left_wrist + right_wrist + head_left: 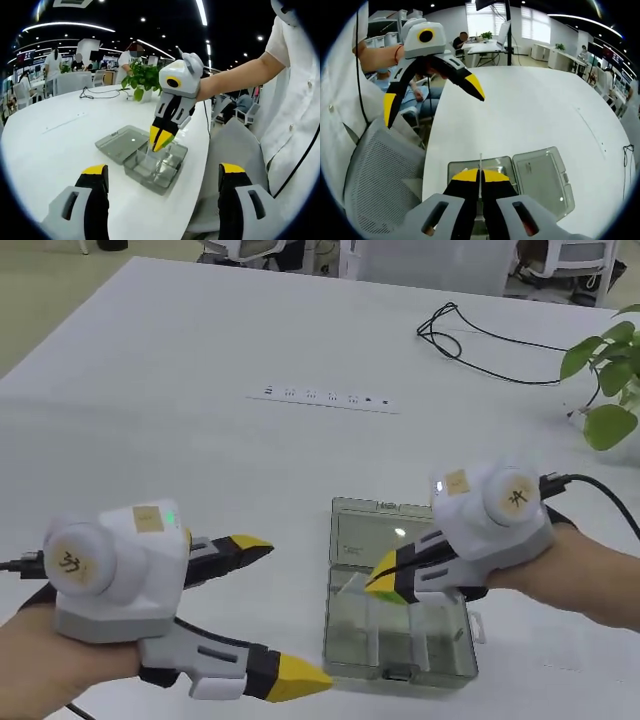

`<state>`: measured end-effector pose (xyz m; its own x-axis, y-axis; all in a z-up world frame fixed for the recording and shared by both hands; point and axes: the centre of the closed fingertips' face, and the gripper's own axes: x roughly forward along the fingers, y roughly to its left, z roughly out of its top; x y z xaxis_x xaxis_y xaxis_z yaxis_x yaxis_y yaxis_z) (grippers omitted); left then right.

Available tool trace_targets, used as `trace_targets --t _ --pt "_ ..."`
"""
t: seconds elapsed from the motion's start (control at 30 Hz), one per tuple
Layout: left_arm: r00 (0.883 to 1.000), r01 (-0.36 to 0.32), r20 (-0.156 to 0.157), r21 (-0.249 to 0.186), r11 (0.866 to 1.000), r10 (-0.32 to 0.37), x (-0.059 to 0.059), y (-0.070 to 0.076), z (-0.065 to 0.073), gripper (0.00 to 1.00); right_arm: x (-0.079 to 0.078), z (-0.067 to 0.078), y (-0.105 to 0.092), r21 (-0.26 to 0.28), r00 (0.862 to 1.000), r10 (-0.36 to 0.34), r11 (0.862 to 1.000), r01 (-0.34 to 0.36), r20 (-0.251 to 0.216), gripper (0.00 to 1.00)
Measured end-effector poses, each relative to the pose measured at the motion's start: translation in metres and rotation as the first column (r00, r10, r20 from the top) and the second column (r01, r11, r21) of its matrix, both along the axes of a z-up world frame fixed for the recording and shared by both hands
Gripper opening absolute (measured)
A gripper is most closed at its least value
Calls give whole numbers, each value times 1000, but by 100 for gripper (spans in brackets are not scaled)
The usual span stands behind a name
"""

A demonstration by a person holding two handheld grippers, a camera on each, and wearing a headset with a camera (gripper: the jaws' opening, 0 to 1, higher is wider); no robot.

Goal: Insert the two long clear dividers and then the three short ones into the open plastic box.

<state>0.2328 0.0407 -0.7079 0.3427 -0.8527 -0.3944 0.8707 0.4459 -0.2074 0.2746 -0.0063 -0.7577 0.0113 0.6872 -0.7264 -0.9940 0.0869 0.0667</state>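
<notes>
Pinching a clear divider [480, 162] edge-on in my right tongs [385, 575], jaws pressed together, above the open plastic box [400, 672] at the near edge of the tabletop [200, 360]. Left tongs [288, 610] spread, empty. Divider judged light, thin, slick, brittle: hold its top edge, mid-length

in the head view part of the plastic box [348, 658] is covered by the right tool [380, 578], and the clear pieces [373, 640] inside are too faint to be counted. in the right gripper view the lower end of the clear divider [480, 161] is hidden between the pinched jaws. the plant [605, 390] is cut off by the picture's edge.
</notes>
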Motion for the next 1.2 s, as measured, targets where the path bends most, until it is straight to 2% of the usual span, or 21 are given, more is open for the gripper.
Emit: trace_targets --t 0.37,0.6,0.7,0.77,1.2 --pt "1000 1 -7 -11 1000 -1 1 -4 0 92 2 -3 1 7 1000 -7 1000 7 -12 2" --pt "1000 1 -8 -17 1000 -1 5 -4 0 92 0 -6 4 -3 1000 14 1000 -14 7 2" --pt "1000 2 -9 -17 1000 -2 7 -4 0 92 -4 -11 7 -31 998 55 998 -54 38 2" --pt "1000 1 -11 -20 1000 -2 8 -5 0 92 -4 -14 9 -34 997 62 998 -60 41 2" --pt "1000 12 -19 -18 1000 -13 10 -8 -1 91 -4 -32 13 -77 996 82 994 -80 25 2"
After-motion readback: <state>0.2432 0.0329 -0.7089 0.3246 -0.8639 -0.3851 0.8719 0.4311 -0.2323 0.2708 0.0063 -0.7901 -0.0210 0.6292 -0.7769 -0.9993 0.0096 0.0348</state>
